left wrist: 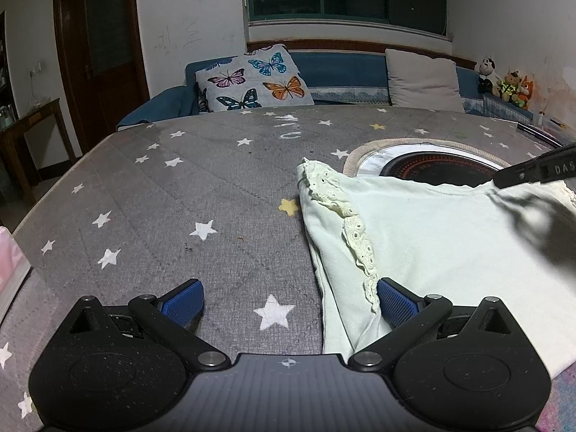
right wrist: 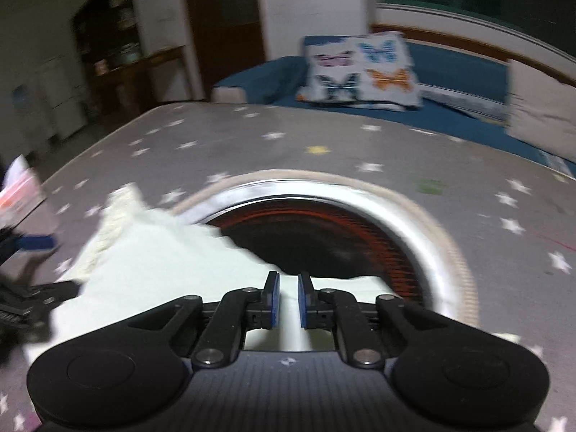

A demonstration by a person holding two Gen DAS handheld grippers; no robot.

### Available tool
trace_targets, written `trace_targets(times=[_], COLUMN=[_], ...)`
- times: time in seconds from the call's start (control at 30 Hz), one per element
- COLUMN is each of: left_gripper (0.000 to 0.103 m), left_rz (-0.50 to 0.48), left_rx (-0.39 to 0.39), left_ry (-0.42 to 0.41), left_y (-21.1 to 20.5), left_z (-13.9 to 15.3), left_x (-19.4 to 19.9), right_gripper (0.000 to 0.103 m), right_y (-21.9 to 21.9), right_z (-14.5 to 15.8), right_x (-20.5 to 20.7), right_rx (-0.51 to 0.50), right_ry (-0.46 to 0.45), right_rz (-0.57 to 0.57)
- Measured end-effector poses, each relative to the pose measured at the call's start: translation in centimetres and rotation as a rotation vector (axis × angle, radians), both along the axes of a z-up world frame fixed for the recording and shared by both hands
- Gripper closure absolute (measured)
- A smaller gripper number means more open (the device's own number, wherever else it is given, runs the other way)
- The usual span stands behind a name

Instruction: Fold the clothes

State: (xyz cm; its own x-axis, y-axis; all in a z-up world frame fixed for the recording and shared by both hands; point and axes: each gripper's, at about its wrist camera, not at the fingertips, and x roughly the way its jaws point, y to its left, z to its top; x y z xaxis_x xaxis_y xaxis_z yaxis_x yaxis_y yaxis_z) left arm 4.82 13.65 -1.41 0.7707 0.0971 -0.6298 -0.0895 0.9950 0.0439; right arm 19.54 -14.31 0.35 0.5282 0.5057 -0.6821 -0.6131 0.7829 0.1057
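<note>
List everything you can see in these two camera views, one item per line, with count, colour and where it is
Garment: one, pale cream with lace trim, spread on the table, partly over the round opening.
Table cover: one, grey with stars, across the table.
Round opening: one, black and red with a silver rim, mid-table.
Butterfly cushion: one, white with coloured butterflies, on the blue sofa.
Plain cushion: one, beige, on the sofa.
Stuffed toys: several, mixed colours, far right.
Left gripper: black, blue pads, open, at the garment's edge.
Right gripper: black, blue pads, narrowly open over the garment.
</note>
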Motion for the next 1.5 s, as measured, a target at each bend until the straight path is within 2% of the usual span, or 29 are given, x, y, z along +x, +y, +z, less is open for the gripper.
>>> trace_targets(times=[0.37,0.53,0.73,1.03,1.13,1.3,1.5], left_gripper=[0.0,0.0,0.0,0.0,0.0,0.0,0.0], left_rz=[0.0,0.001,0.001,0.002,0.002,0.002,0.002], left_rx=[-0.013,-0.026,-0.034,-0.041,-0.041,-0.046,-0.046], left_ry=[-0.004,-0.005,-0.008,-0.009,-0.01,-0.01,-0.01], left_y=[0.2,0.4,0.4,0.5,0.5,0.6,0.7], left_z=[-0.1,-0.2,-0.2,-0.2,-0.2,-0.2,-0.3], left_x=[0.0,0.0,-0.2,-0.2,-0.2,-0.3,-0.3], right_gripper=[0.093,0.093,0.094,0.093,0.093,0.093,0.092], right_y=[4.1,7.5,10.5,12.9,14.3,14.5,11.0], right_z=[0.0,-0.1,-1.6,-0.6,-1.6,-1.2,1.2], right_x=[0.0,-0.4,0.4,-0.7,-0.2,0.8,-0.7], right_rx=[-0.005,0.026,-0.013,0.009,-0.012,-0.008,-0.007], right_ry=[-0.012,0.01,0.006,-0.01,0.003,0.01,0.001], right_rz=[0.064,0.144,0.132,0.192,0.184,0.133,0.153])
